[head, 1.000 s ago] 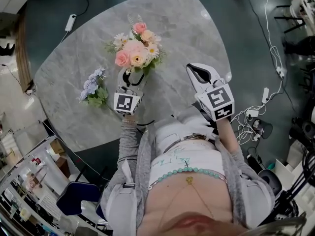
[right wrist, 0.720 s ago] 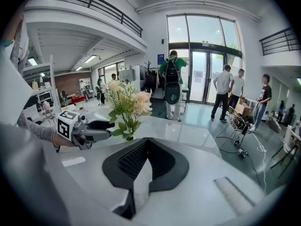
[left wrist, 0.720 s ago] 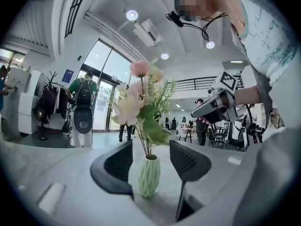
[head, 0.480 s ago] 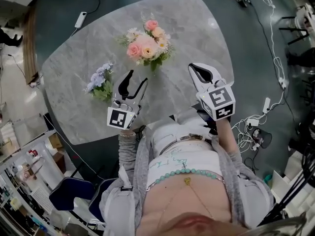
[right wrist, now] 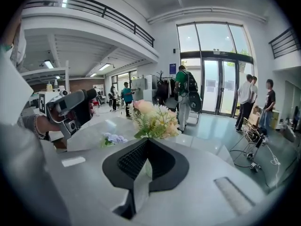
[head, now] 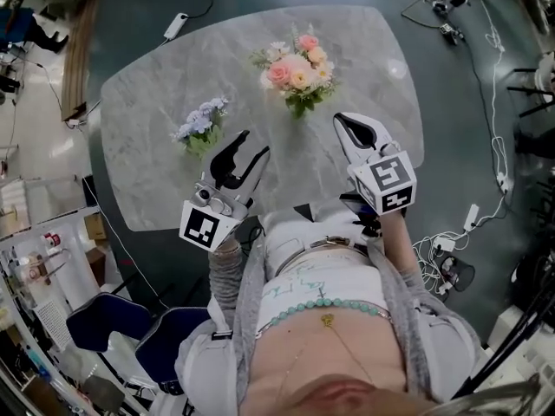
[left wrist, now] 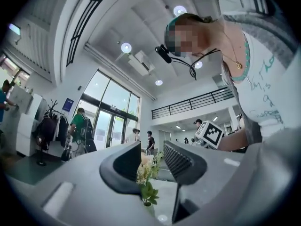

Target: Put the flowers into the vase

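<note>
Right now both my tongs are up off the table [head: 147, 146] and neither one holds a thing. The left gripper [head: 251, 146] has its jaws wide apart, and through the gap I only see the far-off pink bunch. The right gripper [head: 347, 125] has its jaws pressed together with nothing between them.

One pink and peach bunch [head: 297, 63] stands up near the far side of the table. I think it sits in the vase [left wrist: 150, 211], but the blooms hide most of it, and I only catch a glassy bit under the leaves. The little blue flowers [head: 201, 125] lie flat on the table, well apart from the pink bunch and near my left gripper. So I think that bunch is the one to put in.

I guess the blue flowers are very light and soft. The heads would squash if I pinched them. I would grab low down on the green stems, where they bunch up, and squeeze gently.

The vase looks like thin glass and already seems full, so it could tip if I push the stems in hard. My closed right gripper could steady it.
</note>
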`<control>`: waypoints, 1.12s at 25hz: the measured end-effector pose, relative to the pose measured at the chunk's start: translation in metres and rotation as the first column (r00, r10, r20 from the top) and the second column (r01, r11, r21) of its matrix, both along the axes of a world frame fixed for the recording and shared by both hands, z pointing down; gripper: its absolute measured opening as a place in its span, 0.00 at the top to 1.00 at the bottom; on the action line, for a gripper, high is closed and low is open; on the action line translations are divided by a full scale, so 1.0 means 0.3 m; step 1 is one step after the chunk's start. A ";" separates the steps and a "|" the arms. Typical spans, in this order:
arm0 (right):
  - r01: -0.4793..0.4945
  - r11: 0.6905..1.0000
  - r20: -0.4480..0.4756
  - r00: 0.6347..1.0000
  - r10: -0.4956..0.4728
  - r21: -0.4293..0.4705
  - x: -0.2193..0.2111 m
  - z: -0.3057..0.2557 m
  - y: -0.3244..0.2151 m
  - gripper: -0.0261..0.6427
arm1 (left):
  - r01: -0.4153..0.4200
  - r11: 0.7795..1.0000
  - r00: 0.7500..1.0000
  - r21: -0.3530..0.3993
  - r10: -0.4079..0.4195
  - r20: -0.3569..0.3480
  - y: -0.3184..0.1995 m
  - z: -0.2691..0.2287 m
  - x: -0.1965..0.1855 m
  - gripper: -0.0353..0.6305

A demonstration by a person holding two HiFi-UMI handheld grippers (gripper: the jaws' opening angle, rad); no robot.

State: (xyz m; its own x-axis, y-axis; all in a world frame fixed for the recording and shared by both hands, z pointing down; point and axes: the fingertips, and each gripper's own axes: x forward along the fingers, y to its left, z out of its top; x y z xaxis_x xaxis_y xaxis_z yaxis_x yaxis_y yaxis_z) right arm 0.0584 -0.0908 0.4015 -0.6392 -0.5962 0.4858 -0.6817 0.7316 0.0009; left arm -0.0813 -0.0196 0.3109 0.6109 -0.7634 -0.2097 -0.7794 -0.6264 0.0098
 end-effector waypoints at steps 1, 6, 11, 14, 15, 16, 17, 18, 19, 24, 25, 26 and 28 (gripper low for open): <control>0.010 1.000 0.004 1.000 -0.010 0.005 -0.016 -0.009 0.006 0.92 | 0.010 1.000 1.000 0.018 -0.011 0.006 0.017 -0.024 -0.013 0.70; 0.047 0.999 0.016 0.999 -0.047 0.026 -0.085 -0.050 0.033 0.92 | 0.082 0.994 0.992 0.069 -0.088 0.093 0.090 -0.086 -0.076 0.77; 0.073 0.996 0.029 0.997 -0.074 0.048 -0.138 -0.083 0.057 0.92 | 0.147 0.984 0.979 0.100 -0.159 0.124 0.143 -0.124 -0.136 0.87; 0.083 0.995 0.048 0.995 -0.086 0.051 -0.175 -0.098 0.069 0.92 | 0.188 0.976 0.972 0.112 -0.201 0.120 0.162 -0.154 -0.179 0.93; 0.089 0.995 0.057 0.994 -0.092 0.050 -0.190 -0.103 0.074 0.92 | 0.201 0.973 0.971 0.117 -0.214 0.109 0.169 -0.168 -0.194 0.93; 0.097 0.994 0.066 0.993 -0.100 0.051 -0.206 -0.108 0.081 0.92 | 0.214 0.969 0.969 0.121 -0.226 0.096 0.176 -0.182 -0.209 0.93; 0.106 0.993 0.074 0.991 -0.110 0.052 -0.224 -0.113 0.088 0.92 | 0.228 0.966 0.967 0.123 -0.239 0.084 0.181 -0.195 -0.226 0.93; 0.118 0.992 0.079 0.989 -0.122 0.055 -0.243 -0.118 0.096 0.92 | 0.243 0.962 0.964 0.124 -0.253 0.076 0.185 -0.206 -0.242 0.93; 0.129 0.990 0.082 0.988 -0.134 0.059 -0.262 -0.122 0.104 0.92 | 0.257 0.958 0.961 0.126 -0.267 0.074 0.189 -0.215 -0.256 0.93; 0.186 0.979 0.115 0.974 -0.196 0.087 -0.350 -0.155 0.140 0.92 | 0.298 0.947 0.946 0.118 -0.309 0.095 0.204 -0.260 -0.302 0.93; 0.201 0.975 0.126 0.969 -0.212 0.096 -0.369 -0.167 0.146 0.92 | 0.296 0.949 0.948 0.112 -0.306 0.085 0.207 -0.271 -0.307 0.93; 0.216 0.971 0.137 0.964 -0.229 0.107 -0.391 -0.182 0.154 0.92 | 0.289 0.951 0.953 0.114 -0.297 0.064 0.212 -0.287 -0.312 0.93; 0.242 0.961 0.160 0.952 -0.262 0.130 -0.438 -0.217 0.175 0.92 | 0.274 0.954 0.961 0.124 -0.277 0.005 0.225 -0.324 -0.331 0.93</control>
State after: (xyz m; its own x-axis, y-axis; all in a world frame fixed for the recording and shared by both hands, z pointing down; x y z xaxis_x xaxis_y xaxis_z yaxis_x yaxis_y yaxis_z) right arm -0.0731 -0.0382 0.3363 -0.8443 -0.4473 0.2951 -0.4716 0.8817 -0.0131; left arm -0.1807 0.0478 0.2137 0.3857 -0.8725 -0.2999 -0.9212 -0.3824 -0.0723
